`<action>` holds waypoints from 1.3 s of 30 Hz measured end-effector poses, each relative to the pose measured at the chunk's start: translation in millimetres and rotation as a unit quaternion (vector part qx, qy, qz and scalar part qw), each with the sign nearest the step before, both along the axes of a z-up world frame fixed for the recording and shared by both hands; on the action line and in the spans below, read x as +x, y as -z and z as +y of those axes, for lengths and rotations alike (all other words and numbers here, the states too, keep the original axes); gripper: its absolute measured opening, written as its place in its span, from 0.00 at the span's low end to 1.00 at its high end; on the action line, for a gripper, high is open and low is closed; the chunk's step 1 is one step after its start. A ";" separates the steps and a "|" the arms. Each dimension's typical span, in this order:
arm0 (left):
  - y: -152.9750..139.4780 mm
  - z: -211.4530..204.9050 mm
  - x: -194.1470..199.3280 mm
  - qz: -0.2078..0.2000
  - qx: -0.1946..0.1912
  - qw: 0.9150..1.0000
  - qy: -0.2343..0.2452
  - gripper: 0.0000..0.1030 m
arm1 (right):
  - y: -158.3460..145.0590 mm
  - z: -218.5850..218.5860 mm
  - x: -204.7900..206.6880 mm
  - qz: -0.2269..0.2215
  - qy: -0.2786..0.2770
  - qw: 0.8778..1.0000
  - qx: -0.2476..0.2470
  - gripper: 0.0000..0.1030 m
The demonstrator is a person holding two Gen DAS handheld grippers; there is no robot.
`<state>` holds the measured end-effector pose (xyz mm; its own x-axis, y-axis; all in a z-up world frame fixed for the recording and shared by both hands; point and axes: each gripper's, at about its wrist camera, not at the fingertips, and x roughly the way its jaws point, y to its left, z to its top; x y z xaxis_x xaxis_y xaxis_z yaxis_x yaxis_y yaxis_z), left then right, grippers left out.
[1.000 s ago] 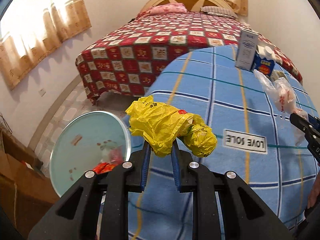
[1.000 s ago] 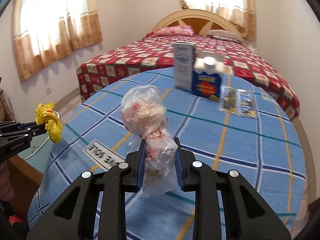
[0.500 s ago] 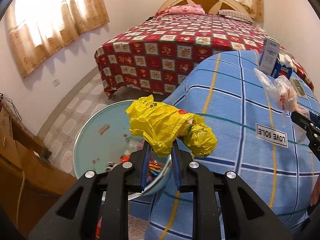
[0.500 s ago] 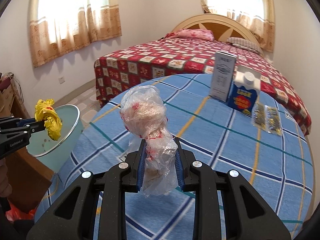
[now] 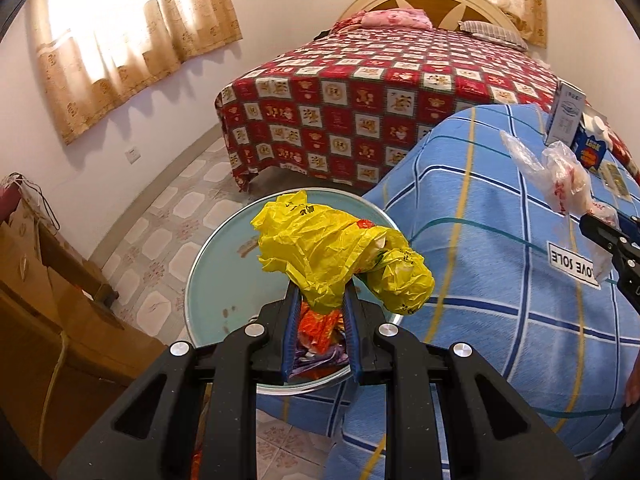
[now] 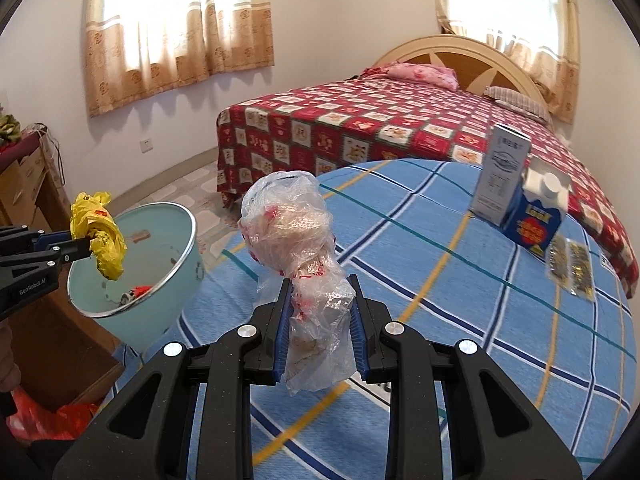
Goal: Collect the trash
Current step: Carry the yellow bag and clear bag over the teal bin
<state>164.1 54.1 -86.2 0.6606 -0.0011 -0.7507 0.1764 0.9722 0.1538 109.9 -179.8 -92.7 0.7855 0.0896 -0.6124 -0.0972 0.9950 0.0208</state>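
The left tool (image 5: 319, 306) pinches a crumpled yellow bag (image 5: 340, 256) between its blue-padded fingers (image 5: 289, 328), the bag bunched above the tips and bulging to the right. It hangs over the open mouth of a pale green bin (image 5: 208, 264), which stands on the tiled floor (image 5: 168, 216) just beside the counter (image 5: 500, 280). Red and orange wrappers (image 5: 320, 326) lie in the bottom of the bin.

The right tool (image 6: 319, 312) pinches a clear plastic bag (image 6: 296, 240) with red print, its knotted top standing above the fingers and its loose tail hanging below them. This tool hangs above the near part of the counter, which is covered by a blue checked cloth (image 6: 460, 280) with yellow and dark lines. From this side the left tool shows at the far left, holding the yellow bag over the rim of the bin.

Farther along the counter stand a tall white carton (image 6: 502, 174) and a blue carton (image 6: 538, 220) with a white cap, touching or nearly so. Just beside them lie two flat packets (image 6: 570, 266).

Beyond the counter is a bed (image 6: 360, 128) under a red patterned cover, with a pink pillow (image 6: 420, 74) at the headboard.
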 end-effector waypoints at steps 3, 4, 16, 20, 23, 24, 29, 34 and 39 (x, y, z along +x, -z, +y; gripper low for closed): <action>-0.1 5.5 -0.6 -0.001 0.000 1.000 -0.004 0.20 | -0.4 5.1 1.6 0.001 -0.005 1.000 -0.003 0.26; 0.0 7.1 -0.5 0.000 -0.001 1.000 -0.005 0.20 | -0.3 6.1 2.4 0.001 -0.006 1.000 -0.003 0.26; 2.0 25.1 -4.1 0.002 -0.001 1.000 -0.015 0.20 | -1.3 19.8 9.8 0.001 -0.018 1.000 -0.010 0.26; 1.6 31.5 -4.7 0.001 0.000 1.000 -0.020 0.20 | -2.2 23.1 11.6 0.001 -0.022 1.000 -0.012 0.26; 0.3 36.8 -5.4 -0.001 -0.001 1.000 -0.025 0.20 | -2.7 26.3 12.1 0.001 -0.025 1.000 -0.013 0.26; 0.3 37.4 -5.4 -0.001 -0.001 1.000 -0.026 0.20 | -3.0 27.9 12.7 0.001 -0.026 1.000 -0.014 0.26; 0.1 45.9 -5.5 -0.002 -0.002 0.999 -0.034 0.20 | -4.1 34.0 14.6 0.001 -0.032 0.999 -0.016 0.26; -0.5 53.4 -5.9 -0.003 -0.002 0.999 -0.041 0.20 | -4.9 40.9 15.8 0.001 -0.040 0.999 -0.019 0.26; -1.2 60.5 -5.8 -0.005 -0.001 0.999 -0.049 0.20 | -6.3 48.1 19.0 0.001 -0.047 0.999 -0.025 0.26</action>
<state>158.3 114.6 -85.0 0.6649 0.0630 -0.7442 0.0790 0.9849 0.1540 128.9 -131.7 -86.4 0.7732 0.1329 -0.6201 -0.1907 0.9813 -0.0275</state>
